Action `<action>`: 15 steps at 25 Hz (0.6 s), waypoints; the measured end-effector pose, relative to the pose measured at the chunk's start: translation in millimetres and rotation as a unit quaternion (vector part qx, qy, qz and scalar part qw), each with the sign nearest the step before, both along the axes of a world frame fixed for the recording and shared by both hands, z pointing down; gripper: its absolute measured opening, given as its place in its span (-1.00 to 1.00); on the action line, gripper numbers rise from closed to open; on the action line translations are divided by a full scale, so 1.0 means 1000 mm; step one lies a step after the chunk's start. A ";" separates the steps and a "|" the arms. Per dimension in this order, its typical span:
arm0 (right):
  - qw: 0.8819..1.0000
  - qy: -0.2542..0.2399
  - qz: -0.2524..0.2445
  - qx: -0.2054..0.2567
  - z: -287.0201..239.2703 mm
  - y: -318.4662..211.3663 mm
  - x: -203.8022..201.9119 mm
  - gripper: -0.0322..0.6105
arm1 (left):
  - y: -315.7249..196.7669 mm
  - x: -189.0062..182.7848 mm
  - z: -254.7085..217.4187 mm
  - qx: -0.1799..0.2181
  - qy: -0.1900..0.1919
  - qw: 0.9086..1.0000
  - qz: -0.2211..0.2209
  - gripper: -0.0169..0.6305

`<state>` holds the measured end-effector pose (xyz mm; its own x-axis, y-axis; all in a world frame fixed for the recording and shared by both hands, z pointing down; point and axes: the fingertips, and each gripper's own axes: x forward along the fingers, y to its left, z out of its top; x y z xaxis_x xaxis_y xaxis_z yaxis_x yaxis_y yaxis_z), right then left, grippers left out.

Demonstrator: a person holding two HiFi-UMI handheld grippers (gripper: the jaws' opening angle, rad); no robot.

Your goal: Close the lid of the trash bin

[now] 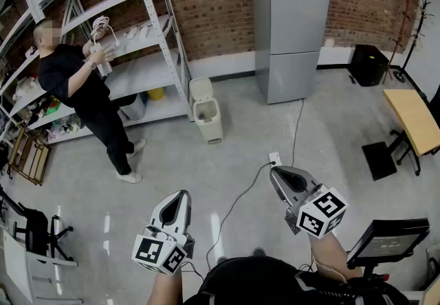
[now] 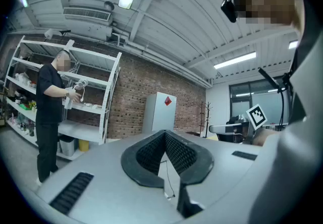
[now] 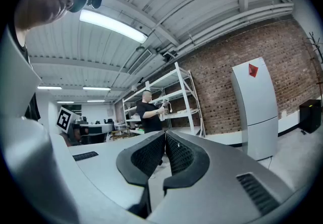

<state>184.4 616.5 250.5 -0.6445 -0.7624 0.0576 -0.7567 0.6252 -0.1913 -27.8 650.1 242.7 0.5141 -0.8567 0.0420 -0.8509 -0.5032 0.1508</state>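
Found the trash bin (image 1: 207, 120) on the floor just left of the refrigerator (image 1: 289, 29), with the lid (image 1: 201, 86) tipped upright and the mouth open. Judged the task not begun: nothing closed, with the whole approach and the push down on the lid left to do. Noted a small, pale, boxy body with rounded corners and smooth walls, apparently plastic, and a flat flap of a lid raised at the rear edge (hinge too small to make out). Placed the left gripper (image 1: 183, 195) and the right gripper (image 1: 274, 172) well in front of the refrigerator, far from the bin and touching nothing. Read both pairs of jaws as pressed together at the tips with nothing between: dark ribbed pads set in smooth grey shells. Saw, further left of the refrigerator, a white metal shelf rack (image 1: 148, 36) against a brick wall (image 1: 213, 1), and a person (image 1: 82, 91) in black reaching to it.
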 end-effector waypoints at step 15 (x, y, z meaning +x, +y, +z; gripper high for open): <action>1.000 0.002 -0.018 -0.013 0.023 -0.079 0.006 -0.87 | -0.067 0.008 0.023 -0.017 0.003 1.000 -0.022 -0.95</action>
